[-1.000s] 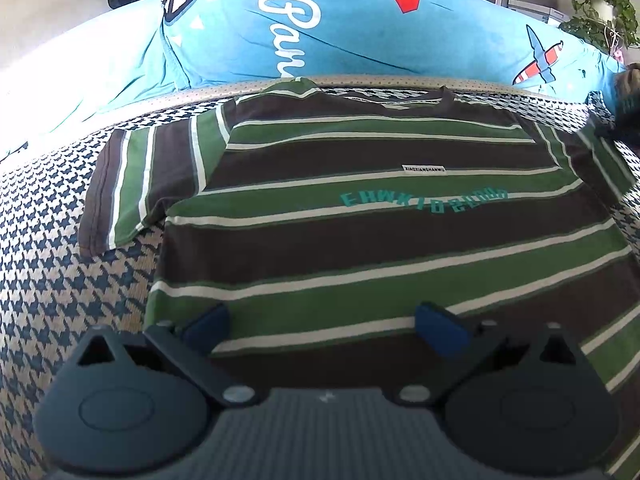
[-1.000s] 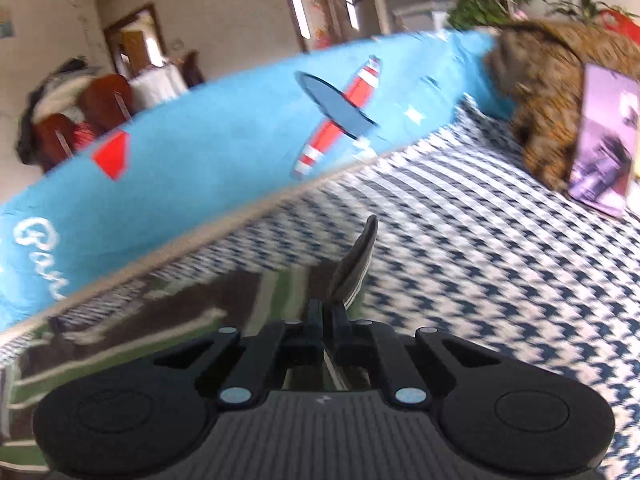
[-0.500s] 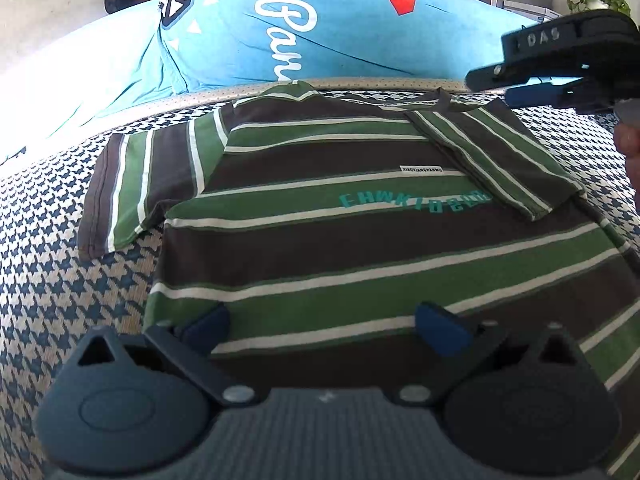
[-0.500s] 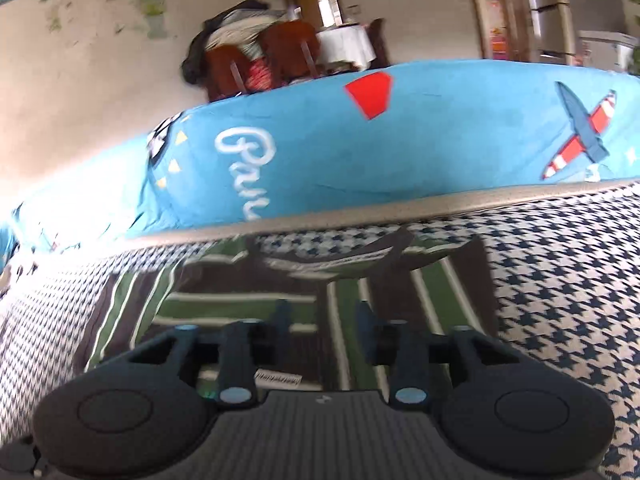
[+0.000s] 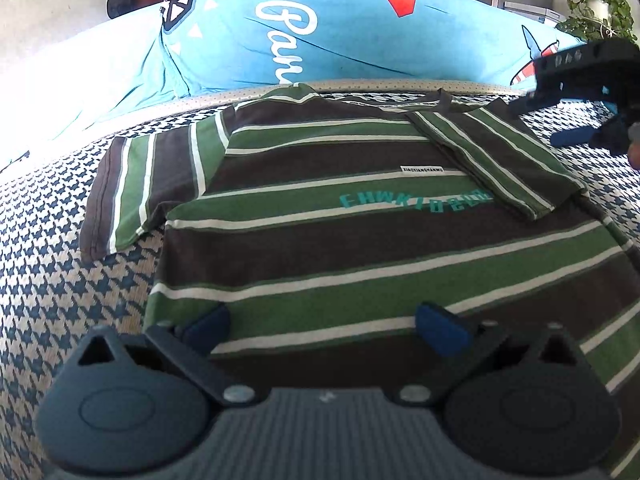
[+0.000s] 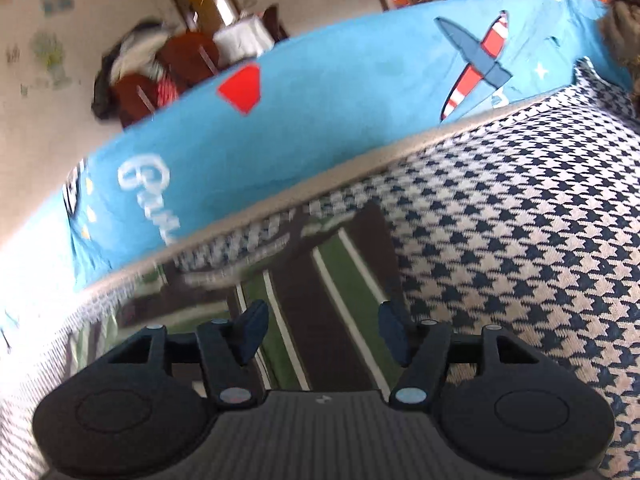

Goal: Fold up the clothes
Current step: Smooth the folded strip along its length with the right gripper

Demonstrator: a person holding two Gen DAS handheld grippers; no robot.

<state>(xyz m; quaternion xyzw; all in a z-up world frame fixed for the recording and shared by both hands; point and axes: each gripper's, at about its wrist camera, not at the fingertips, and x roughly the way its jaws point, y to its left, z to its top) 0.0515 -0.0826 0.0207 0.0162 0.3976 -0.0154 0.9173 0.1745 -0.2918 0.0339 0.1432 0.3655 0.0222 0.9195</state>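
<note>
A green, brown and white striped T-shirt (image 5: 360,216) lies flat on the houndstooth cover (image 5: 60,288). Its right sleeve (image 5: 500,164) is folded inward over the chest; the left sleeve (image 5: 132,188) lies spread out. My left gripper (image 5: 322,326) hovers open over the shirt's near hem, nothing between its blue pads. My right gripper (image 6: 322,334) hangs over the folded sleeve (image 6: 320,296), its jaws opening and free of the cloth. From the left wrist view the right gripper (image 5: 576,92) shows at the right edge, above the shirt's shoulder.
A blue printed cushion (image 5: 340,36) runs along the back of the cover. A brown furry thing (image 6: 624,28) sits at the far right. Chairs with clothes (image 6: 152,68) and a potted plant (image 5: 600,4) stand beyond. Houndstooth cover (image 6: 520,240) extends right of the shirt.
My right gripper carried the right sleeve inward over the chest, let it go and opened, then drew back toward the right. The left gripper stayed still and open.
</note>
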